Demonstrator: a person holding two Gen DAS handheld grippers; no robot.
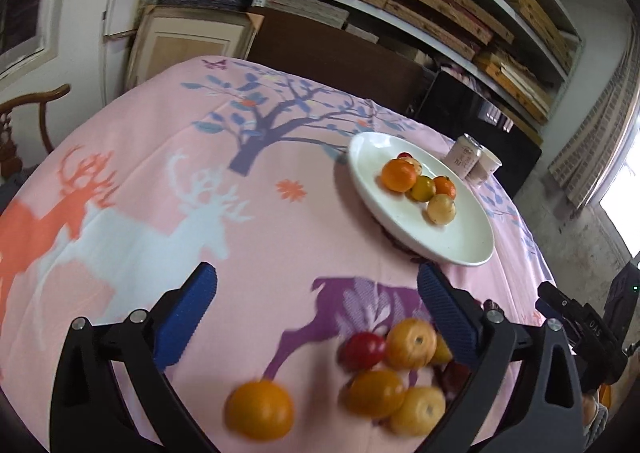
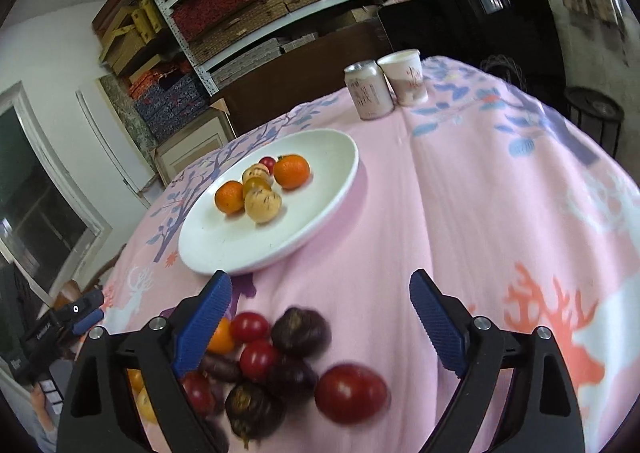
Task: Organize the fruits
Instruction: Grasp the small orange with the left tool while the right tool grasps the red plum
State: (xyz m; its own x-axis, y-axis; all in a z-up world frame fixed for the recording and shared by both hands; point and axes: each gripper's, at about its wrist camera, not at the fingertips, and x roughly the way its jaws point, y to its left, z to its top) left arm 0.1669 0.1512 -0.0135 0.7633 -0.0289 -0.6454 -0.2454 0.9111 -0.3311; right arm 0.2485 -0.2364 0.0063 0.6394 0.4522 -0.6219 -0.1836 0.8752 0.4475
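Grippers both spread wide, gripping nothing — left gripper [image 1: 316, 289] over yellow fruits [image 1: 408, 341], right gripper [image 2: 320, 293] over tomatoes [image 2: 352, 393] — white plate [image 2: 224, 249] beyond.

Little here can be read. The pale pink drink can [image 2: 368, 90] and the white paper cup [image 2: 405, 76] beside it carry printed characters too small to make out. The other black handheld gripper [image 1: 591, 327] bears white lettering, blurred and illegible.
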